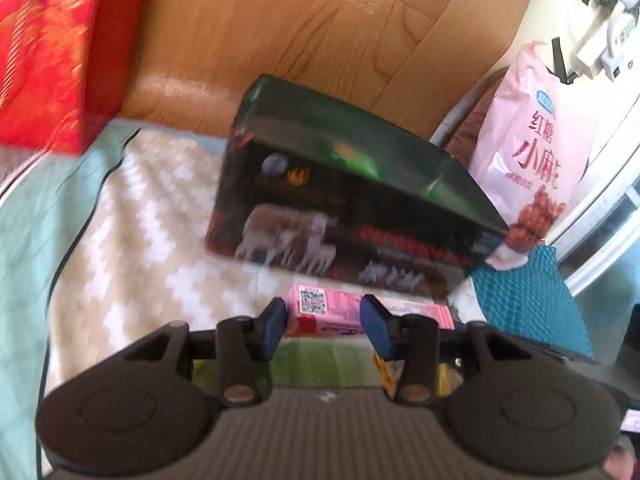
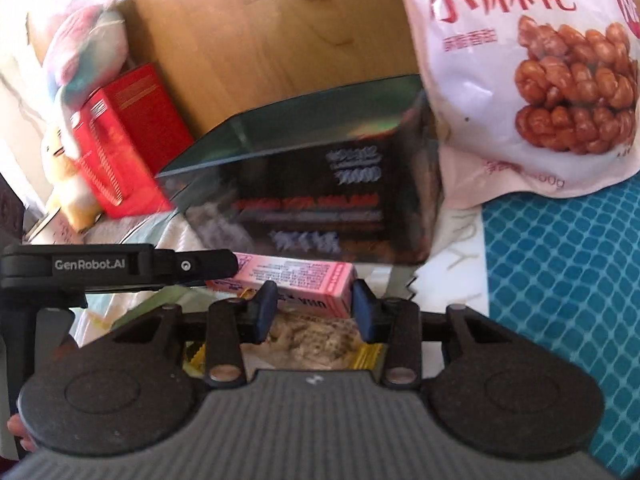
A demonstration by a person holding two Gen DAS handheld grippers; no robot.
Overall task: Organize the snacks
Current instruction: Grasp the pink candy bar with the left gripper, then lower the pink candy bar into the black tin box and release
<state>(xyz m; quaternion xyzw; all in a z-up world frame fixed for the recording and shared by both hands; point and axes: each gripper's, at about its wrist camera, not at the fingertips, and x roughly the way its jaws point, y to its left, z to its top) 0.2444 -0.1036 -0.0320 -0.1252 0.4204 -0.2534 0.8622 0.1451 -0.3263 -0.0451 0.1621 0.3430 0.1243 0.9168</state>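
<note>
A small pink carton (image 1: 320,308) lies flat in front of a dark box printed with elephants (image 1: 340,208). My left gripper (image 1: 326,326) is open, its blue pads flanking the carton's near end without pressing it; a green packet (image 1: 320,360) lies under its fingers. In the right wrist view, my right gripper (image 2: 314,312) is also open over the same pink carton (image 2: 304,280), with a yellow-edged packet of beige snacks (image 2: 316,340) beneath it. The left gripper's black finger (image 2: 192,266) reaches in from the left. The dark box (image 2: 320,184) stands just behind.
A pink bag of twisted dough snacks (image 1: 532,152) (image 2: 520,60) leans at the right on a teal mesh mat (image 1: 528,300) (image 2: 568,280). A red box (image 1: 52,52) (image 2: 132,128) stands at the left, a plush toy (image 2: 88,48) above it. A wooden panel (image 1: 300,20) closes the back.
</note>
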